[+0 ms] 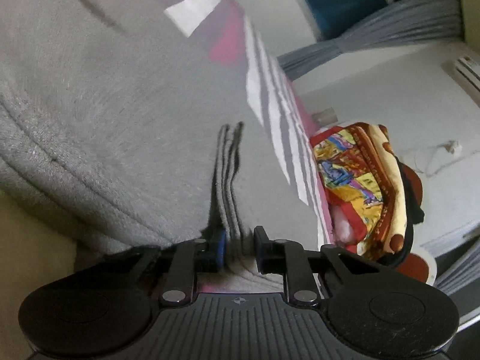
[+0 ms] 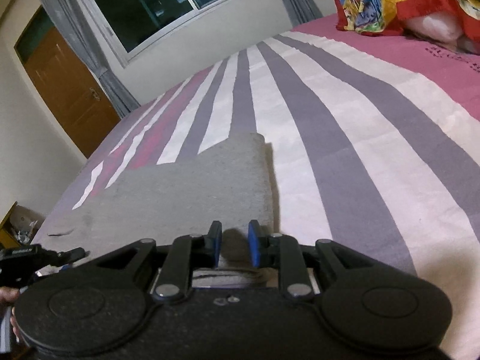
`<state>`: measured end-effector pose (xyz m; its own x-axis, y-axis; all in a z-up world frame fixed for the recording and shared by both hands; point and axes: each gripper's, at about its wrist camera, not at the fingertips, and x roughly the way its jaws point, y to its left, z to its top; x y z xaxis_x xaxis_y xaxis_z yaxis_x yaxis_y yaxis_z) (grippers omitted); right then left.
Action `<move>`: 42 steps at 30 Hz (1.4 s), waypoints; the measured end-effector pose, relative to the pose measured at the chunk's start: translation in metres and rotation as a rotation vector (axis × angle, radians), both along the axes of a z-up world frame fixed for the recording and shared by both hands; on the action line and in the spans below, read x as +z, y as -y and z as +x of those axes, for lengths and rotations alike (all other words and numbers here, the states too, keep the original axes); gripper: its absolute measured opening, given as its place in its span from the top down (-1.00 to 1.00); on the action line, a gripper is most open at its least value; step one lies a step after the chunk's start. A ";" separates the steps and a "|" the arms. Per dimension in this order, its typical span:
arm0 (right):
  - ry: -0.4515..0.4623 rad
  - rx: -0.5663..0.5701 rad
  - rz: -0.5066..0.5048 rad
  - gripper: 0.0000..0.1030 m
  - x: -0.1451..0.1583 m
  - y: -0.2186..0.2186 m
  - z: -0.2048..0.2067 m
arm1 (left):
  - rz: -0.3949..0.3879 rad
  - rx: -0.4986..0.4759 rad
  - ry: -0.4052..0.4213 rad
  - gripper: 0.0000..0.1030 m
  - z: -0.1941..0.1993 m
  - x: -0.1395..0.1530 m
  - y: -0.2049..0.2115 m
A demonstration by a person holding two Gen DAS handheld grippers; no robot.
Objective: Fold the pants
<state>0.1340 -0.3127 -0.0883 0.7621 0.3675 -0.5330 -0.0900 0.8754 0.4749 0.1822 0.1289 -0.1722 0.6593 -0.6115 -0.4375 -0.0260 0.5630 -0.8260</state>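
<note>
Grey fleece pants (image 1: 99, 96) lie on a striped bedspread (image 2: 345, 138). In the left wrist view they fill the left half, with a stitched hem curving across. My left gripper (image 1: 239, 252) is shut on a bunched fold of the pants, with layered edges standing up between the blue pads (image 1: 221, 247). In the right wrist view the pants (image 2: 192, 192) lie as a flat folded slab ahead. My right gripper (image 2: 235, 247) stands over their near edge; its pads (image 2: 254, 246) are narrowly apart, and whether cloth is pinched between them is hidden.
The bed carries a pink, grey and white striped cover. A colourful bundle of cloth (image 1: 360, 180) sits at the bed's far side; it also shows in the right wrist view (image 2: 390, 0). A window (image 2: 168, 3), curtains and a brown door (image 2: 69, 90) lie beyond. The left gripper's body (image 2: 36, 255) shows at left.
</note>
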 end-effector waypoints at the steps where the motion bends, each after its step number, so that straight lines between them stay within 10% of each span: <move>1: 0.003 0.000 0.005 0.60 0.001 0.000 -0.001 | 0.009 0.003 0.015 0.64 -0.003 0.003 -0.002; 17: -0.031 0.034 -0.066 0.60 -0.004 -0.005 0.011 | 0.183 -0.053 0.080 0.56 0.009 0.029 -0.005; 34: -0.125 0.006 -0.113 0.42 -0.011 -0.016 0.149 | 0.261 -0.096 0.018 0.55 0.130 0.024 0.011; 42: -0.095 0.060 -0.082 0.31 -0.001 -0.008 0.067 | 0.397 -0.175 0.077 0.11 0.070 0.042 0.023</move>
<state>0.2013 -0.3045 -0.0888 0.6846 0.3634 -0.6318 -0.1019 0.9060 0.4107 0.2518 0.1063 -0.1300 0.6009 -0.5108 -0.6148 0.1508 0.8278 -0.5404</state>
